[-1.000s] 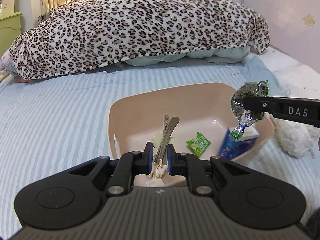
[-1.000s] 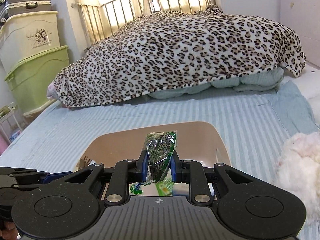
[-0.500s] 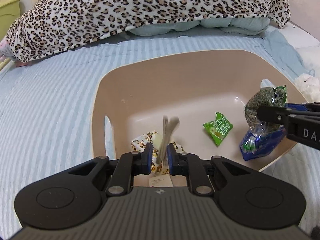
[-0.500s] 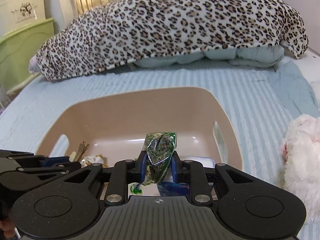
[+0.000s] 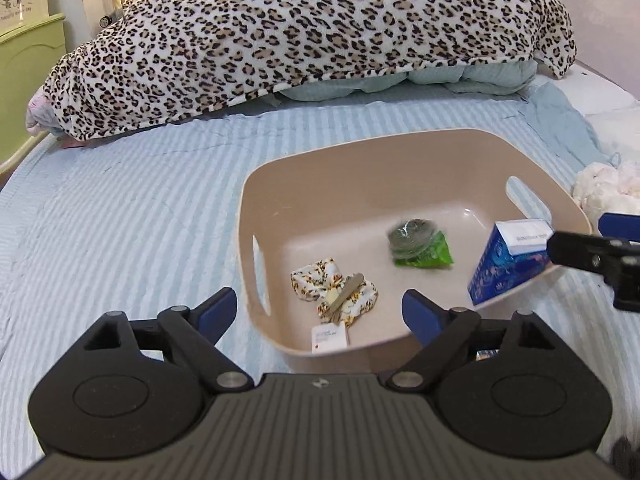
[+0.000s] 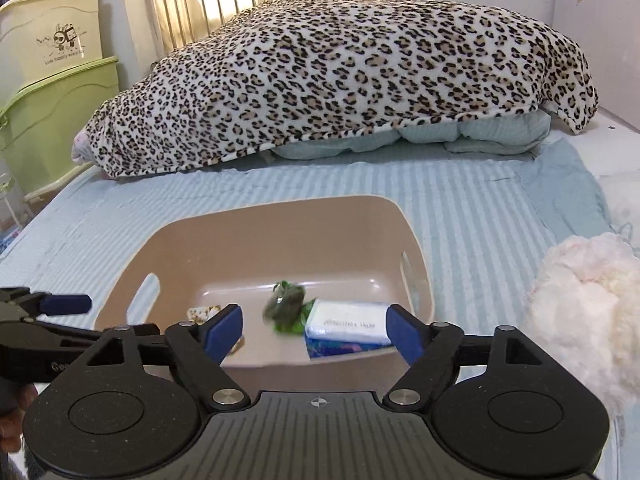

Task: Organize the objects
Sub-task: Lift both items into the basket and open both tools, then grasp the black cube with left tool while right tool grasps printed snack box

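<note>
A beige plastic basket (image 5: 360,152) (image 6: 280,216) sits on the striped bed. Inside lie a metal clip (image 5: 345,298) on a leopard-print cloth item (image 5: 320,278), a green snack packet (image 5: 430,256), a dark-green bag (image 5: 412,234) (image 6: 286,304), blurred on top of the packet, and a blue box (image 5: 506,264) (image 6: 348,336) leaning on the right wall. My left gripper (image 5: 320,314) is open and empty over the basket's near rim. My right gripper (image 6: 316,330) is open and empty above the near rim.
A leopard-print blanket (image 5: 300,36) is heaped at the back of the bed. A white fluffy item (image 6: 588,304) lies right of the basket. Green and cream storage boxes (image 6: 52,120) stand at the left, beyond the bed edge.
Both grippers opened. The metal clip dropped from the left gripper onto the leopard cloth, and the dark-green bag dropped from the right gripper into the basket. Both grippers pulled back.
</note>
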A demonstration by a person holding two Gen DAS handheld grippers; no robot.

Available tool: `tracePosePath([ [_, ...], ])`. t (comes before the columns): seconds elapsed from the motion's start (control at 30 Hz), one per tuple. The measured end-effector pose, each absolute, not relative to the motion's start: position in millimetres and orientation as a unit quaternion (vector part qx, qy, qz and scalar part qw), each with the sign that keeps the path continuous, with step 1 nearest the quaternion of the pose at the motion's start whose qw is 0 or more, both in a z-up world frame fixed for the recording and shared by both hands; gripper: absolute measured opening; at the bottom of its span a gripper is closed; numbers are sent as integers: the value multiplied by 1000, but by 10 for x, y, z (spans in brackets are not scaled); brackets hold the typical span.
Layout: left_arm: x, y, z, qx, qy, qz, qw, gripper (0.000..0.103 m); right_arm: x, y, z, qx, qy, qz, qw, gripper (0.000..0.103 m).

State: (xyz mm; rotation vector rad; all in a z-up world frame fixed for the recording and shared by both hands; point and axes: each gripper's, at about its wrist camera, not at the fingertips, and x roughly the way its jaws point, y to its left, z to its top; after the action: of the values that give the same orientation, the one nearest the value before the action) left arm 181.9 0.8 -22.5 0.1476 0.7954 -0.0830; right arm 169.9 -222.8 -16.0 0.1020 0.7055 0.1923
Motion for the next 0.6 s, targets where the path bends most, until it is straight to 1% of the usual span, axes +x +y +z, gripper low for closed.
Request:
tracePosePath([
  [0.03, 1780, 19, -212, 71, 387, -40, 919, 90, 1660, -2230, -164, 44, 347, 96, 932, 86],
  [0.07, 1741, 20, -201, 70, 386, -39, 919, 90, 1618, -2229, -174, 35, 349, 96, 932, 87],
  [0.3, 1538, 43, -219, 57, 393, -31, 917, 90, 1419, -2274, -290, 16, 373, 98, 923, 87],
  [0.47, 1496, 3, -430, 68, 410, -34, 909, 91, 1376, -2302, -469, 10, 396, 94, 913, 87],
  [0.6, 1500, -15, -606, 52, 430, -51, 900, 91, 1405, -2312, -616, 11, 415, 92, 905, 87],
])
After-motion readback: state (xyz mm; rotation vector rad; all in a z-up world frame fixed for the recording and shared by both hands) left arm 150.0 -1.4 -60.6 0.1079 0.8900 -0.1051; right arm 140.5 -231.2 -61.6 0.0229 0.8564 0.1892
